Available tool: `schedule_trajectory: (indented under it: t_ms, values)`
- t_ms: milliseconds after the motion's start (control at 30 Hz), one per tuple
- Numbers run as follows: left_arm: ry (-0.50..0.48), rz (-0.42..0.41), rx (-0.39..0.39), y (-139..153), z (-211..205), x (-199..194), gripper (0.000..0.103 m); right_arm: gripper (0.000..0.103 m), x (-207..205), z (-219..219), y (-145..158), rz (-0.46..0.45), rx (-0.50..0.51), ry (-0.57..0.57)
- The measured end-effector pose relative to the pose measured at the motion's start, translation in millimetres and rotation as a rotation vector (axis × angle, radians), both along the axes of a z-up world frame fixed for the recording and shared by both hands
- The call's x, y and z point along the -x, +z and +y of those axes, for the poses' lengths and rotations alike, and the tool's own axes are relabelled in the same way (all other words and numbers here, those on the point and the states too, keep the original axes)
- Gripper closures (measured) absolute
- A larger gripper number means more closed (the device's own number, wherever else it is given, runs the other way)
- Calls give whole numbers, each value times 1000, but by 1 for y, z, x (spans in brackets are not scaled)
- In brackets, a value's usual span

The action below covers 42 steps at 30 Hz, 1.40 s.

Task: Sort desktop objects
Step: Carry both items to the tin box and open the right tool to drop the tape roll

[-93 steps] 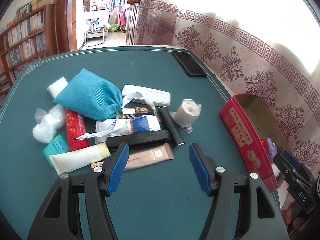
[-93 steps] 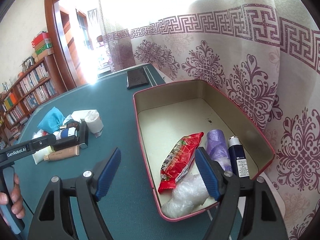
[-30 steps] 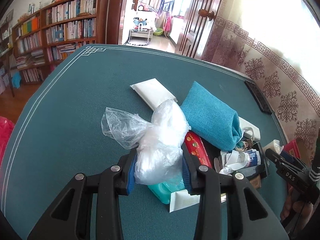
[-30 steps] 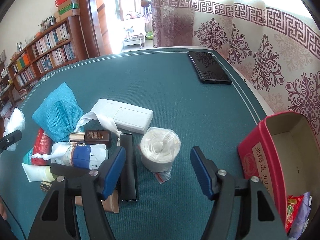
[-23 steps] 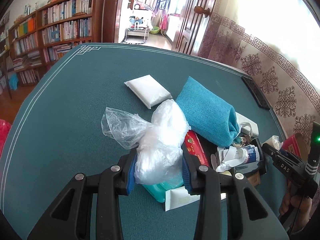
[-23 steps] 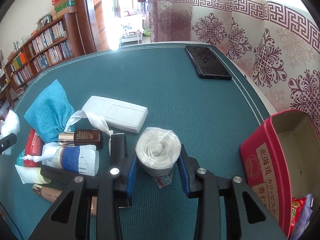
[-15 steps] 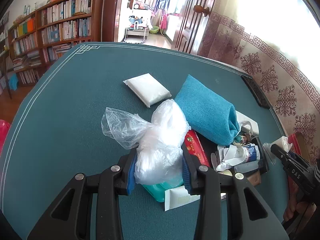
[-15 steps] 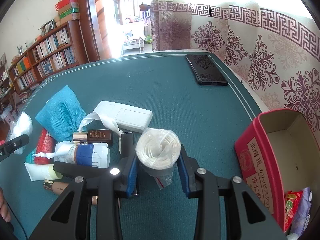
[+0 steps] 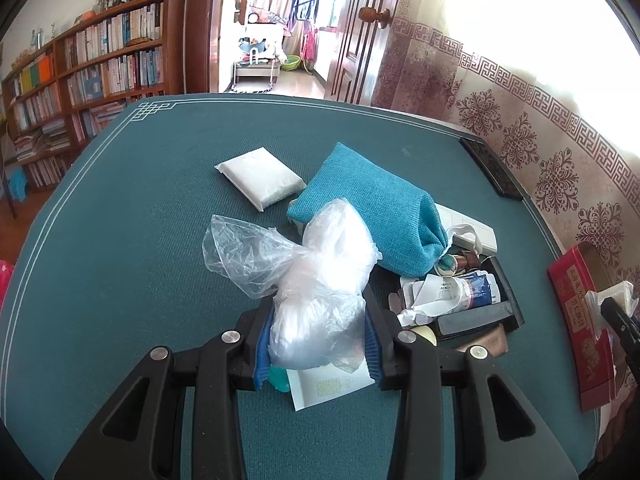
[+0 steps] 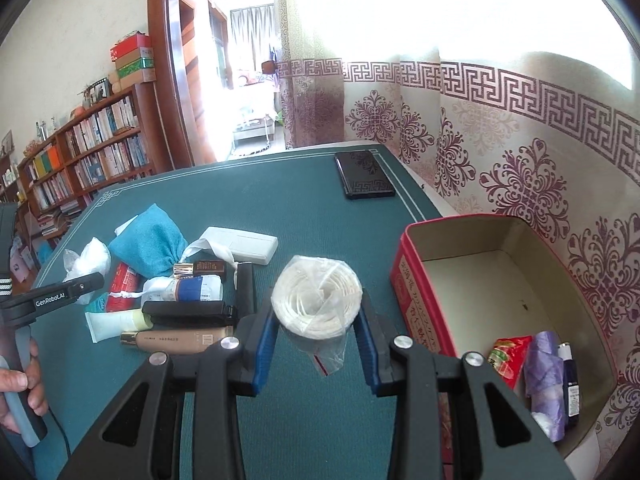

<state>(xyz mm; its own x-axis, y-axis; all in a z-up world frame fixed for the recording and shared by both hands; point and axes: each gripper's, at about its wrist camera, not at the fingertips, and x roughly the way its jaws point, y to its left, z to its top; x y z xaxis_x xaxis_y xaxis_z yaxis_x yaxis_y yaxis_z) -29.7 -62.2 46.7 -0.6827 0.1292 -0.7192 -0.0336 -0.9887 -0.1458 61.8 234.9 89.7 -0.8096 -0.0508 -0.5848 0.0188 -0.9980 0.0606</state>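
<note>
My left gripper (image 9: 316, 346) is shut on a clear plastic bag of white stuff (image 9: 320, 280), held just above the pile of toiletries (image 9: 460, 300) on the green table (image 9: 140, 240). My right gripper (image 10: 316, 344) is shut on a white roll in clear wrap (image 10: 318, 296), lifted above the table to the left of the red tin box (image 10: 416, 292). The box holds a red packet (image 10: 510, 358), a purple roll (image 10: 544, 376) and a dark blue tube (image 10: 570, 384). The left gripper with its bag also shows in the right wrist view (image 10: 86, 276).
A teal cloth pouch (image 9: 376, 212), a white packet (image 9: 260, 178), a white flat box (image 10: 244, 244), tubes and bottles (image 10: 180, 312) lie in the pile. A black phone (image 10: 364, 180) lies near the table's far edge. A curtain hangs behind the box.
My right gripper has closed on the white roll and lifted it toward the red box. My left gripper keeps its hold on the plastic bag and has barely moved.
</note>
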Motion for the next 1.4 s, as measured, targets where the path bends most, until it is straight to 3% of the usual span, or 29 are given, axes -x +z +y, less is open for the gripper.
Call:
schedule_trajectory:
  t_ms: [367,567,867,1000,1100,1400]
  values:
    - [-60,17,-19,12,22,-9,63,63,-49,90,3,29,10,-265]
    - [-107,26,-27,21,42,-17,63,63,-61,125,-9,-13,18,-351]
    - [-223,27,-42,35,90,-29,63,63,-57,133,-18,-37,33,-329]
    - [-292,31,-38,42,124,-35,63,61,-49,135,-20,-53,37,-290]
    - [-348,34,-33,46,153,-37,63,52,-50,138,-20,-37,53,-289]
    - [-490,34,-40,57,233,-43,63,52,-57,158,-25,-12,104,-299]
